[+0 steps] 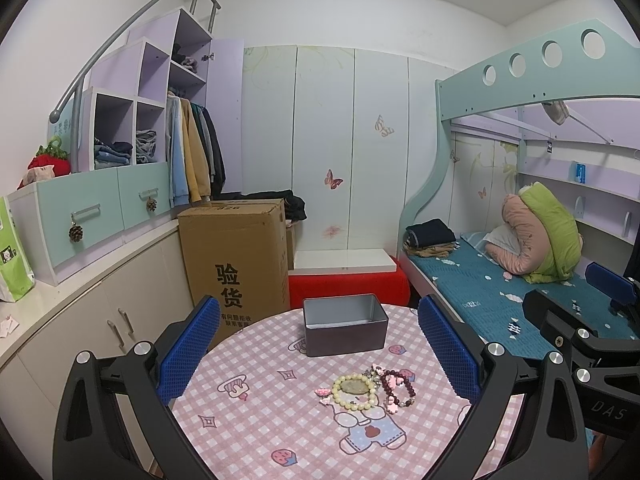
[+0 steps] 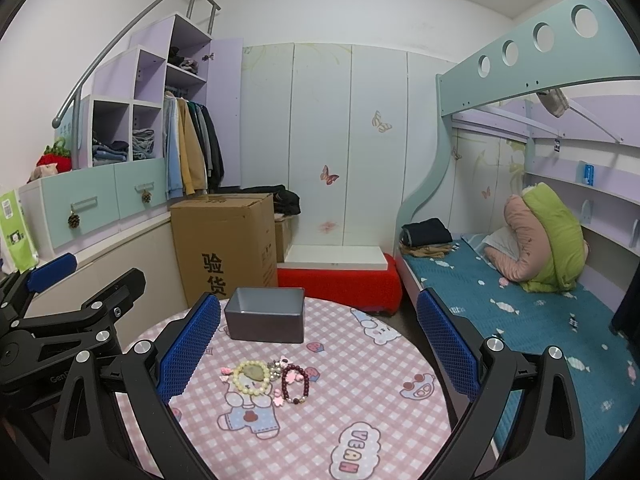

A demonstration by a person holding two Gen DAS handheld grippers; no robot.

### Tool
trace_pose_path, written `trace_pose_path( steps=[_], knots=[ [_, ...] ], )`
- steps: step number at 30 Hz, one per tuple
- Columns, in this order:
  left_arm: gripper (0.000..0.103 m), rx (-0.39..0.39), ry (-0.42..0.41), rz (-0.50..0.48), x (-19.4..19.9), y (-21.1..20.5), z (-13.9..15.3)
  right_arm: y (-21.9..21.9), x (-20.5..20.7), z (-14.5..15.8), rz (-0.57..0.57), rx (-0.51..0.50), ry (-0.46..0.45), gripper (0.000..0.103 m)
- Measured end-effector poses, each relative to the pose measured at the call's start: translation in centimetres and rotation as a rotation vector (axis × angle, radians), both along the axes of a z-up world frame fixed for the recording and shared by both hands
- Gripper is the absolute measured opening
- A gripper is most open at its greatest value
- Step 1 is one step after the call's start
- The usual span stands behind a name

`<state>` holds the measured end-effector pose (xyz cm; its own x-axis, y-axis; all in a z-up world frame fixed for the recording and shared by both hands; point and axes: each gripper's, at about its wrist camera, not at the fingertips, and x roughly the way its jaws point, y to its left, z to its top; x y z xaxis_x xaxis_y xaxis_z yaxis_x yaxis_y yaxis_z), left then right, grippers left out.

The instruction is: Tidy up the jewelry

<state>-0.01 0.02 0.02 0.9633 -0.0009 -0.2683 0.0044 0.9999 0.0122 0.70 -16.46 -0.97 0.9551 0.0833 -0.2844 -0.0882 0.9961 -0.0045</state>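
left wrist view: right gripper [image 1: 592,304] at far right edge | right wrist view: left gripper [image 2: 86,270] at left, "VEAN" print on table [image 2: 360,412] | both fingers spread wide, holding nothing | jewelry [image 1: 366,390] heaped mid-table, near side of empty tin box [image 1: 345,324], apart from it

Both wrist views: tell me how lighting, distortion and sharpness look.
Left wrist view: even indoor light, soft shadows under the tin; strong fisheye bending of the bed frame and dark corners; bracelets sharp, the left hand-held gripper open. Right wrist view: same flat light, no glare on the tablecloth; the same bending at the edges; bracelets crisp, no motion blur.
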Motion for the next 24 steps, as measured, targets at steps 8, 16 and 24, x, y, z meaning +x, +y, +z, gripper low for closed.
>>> trace_pose_path(
  steps=[8,16,24],
  knots=[
    [0.096,-0.001,0.002,-0.001,0.0,0.0,0.0,-0.2,0.2,0.0,0.0,0.004,0.002,0.095],
    [0.096,0.0,0.005,-0.002,0.0,0.0,-0.5,0.3,-0.1,-0.3,-0.001,0.006,0.005,0.095],
    [0.096,0.006,0.007,0.0,0.2,-0.5,-1.0,-0.1,0.6,-0.6,-0.002,0.008,0.01,0.095]
  ],
)
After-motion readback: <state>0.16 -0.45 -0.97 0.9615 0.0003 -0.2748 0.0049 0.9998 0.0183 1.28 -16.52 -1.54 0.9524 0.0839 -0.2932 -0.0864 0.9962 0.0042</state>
